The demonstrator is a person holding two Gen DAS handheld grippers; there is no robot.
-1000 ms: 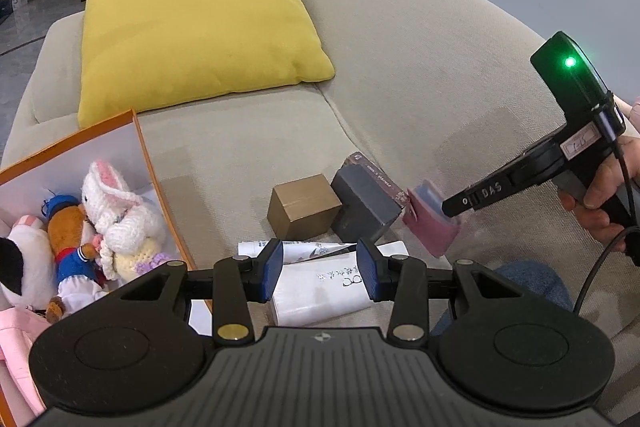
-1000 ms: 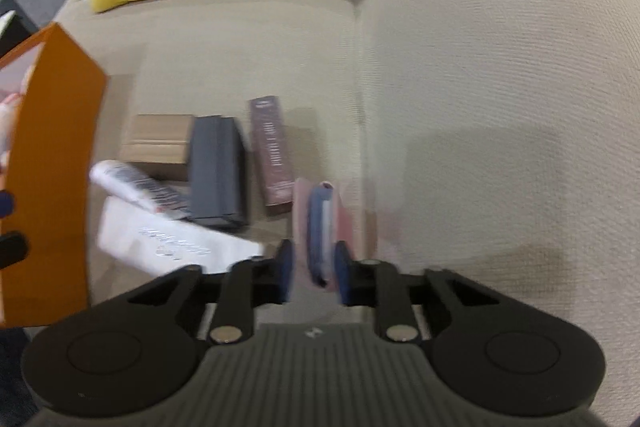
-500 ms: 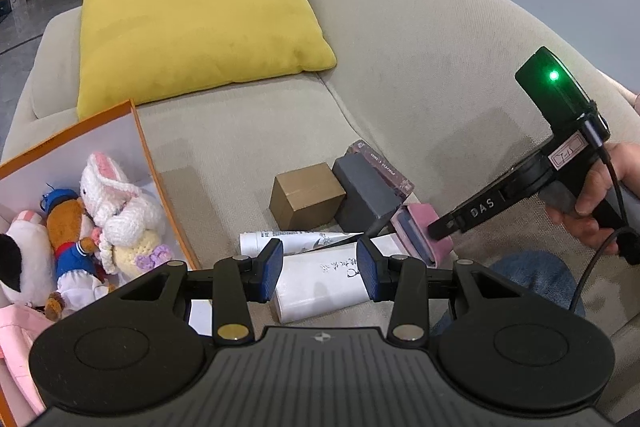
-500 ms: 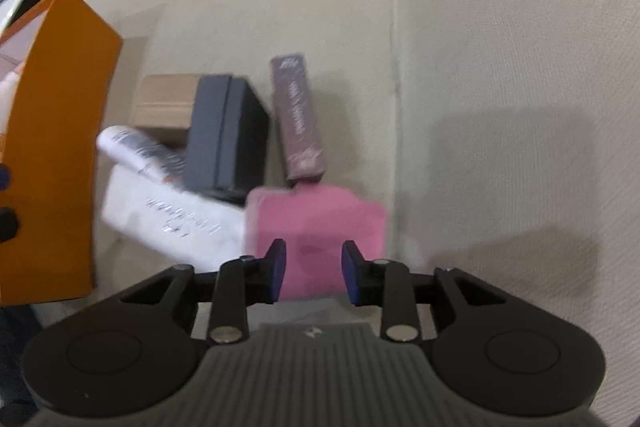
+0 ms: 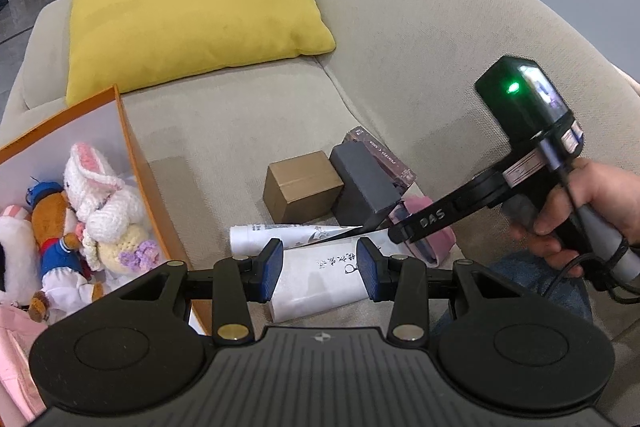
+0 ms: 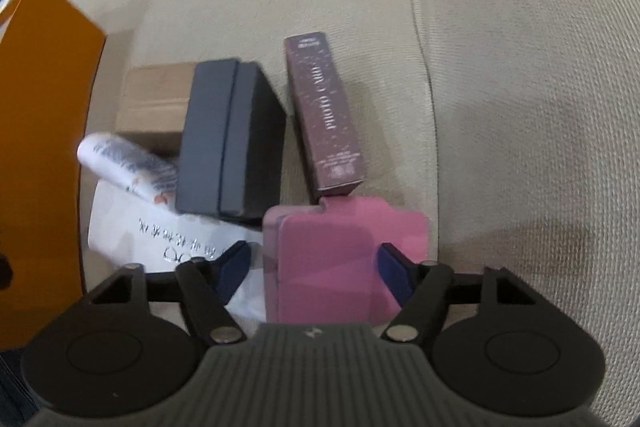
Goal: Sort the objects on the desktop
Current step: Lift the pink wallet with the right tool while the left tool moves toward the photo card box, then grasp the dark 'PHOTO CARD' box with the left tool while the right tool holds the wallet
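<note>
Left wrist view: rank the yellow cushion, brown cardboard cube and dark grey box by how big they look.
1. Yellow cushion, largest by far, though farthest away.
2 and 3. Brown cardboard cube and dark grey box: they look alike in size, so no ranking.

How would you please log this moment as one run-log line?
right tongs: open, just opening, pink case lying flat between them | left tongs: open, empty, above white packet

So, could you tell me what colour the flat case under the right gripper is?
Pink; the case shows best in the right wrist view.
</note>
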